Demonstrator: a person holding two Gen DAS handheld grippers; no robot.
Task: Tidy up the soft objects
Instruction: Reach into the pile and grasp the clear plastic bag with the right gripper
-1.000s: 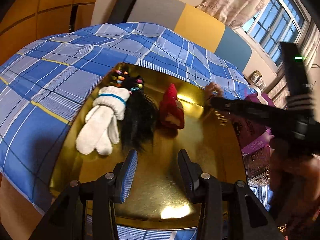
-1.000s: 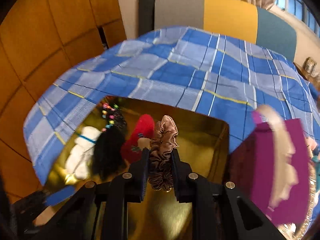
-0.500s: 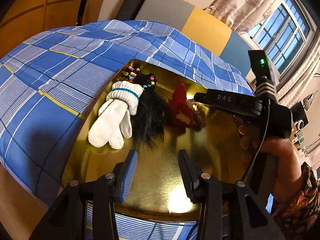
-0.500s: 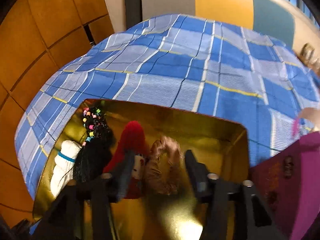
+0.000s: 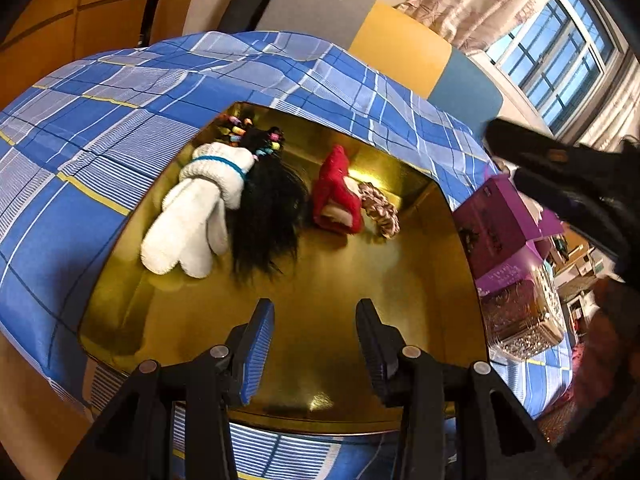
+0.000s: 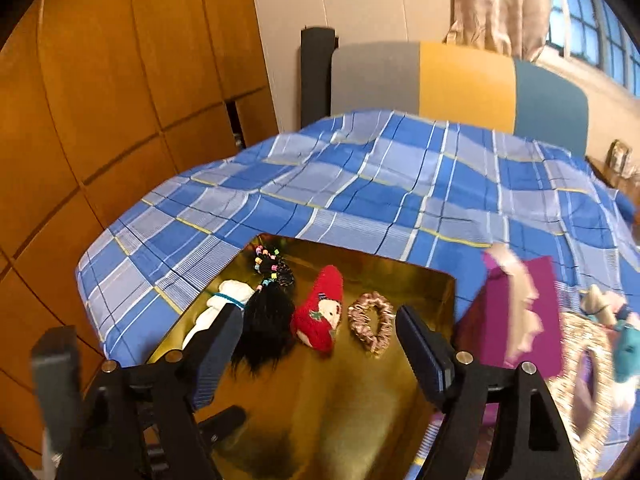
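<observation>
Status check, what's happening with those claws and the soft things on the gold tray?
Right gripper just opened, empty. Left gripper open, empty. Scrunchie on tray beside red hat. Nothing in the way.

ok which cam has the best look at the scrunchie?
Right wrist: the pink scrunchie lies whole and unobstructed on the gold tray, beside the red knit toy. In left wrist it is farther off, partly behind the toy.

Both wrist views look steeply down from the tray's [image 5: 448, 216] near edge; the left sits closer, the right higher, sharing tray [image 6: 436, 280] and bedspread [image 6: 400, 184]
</observation>
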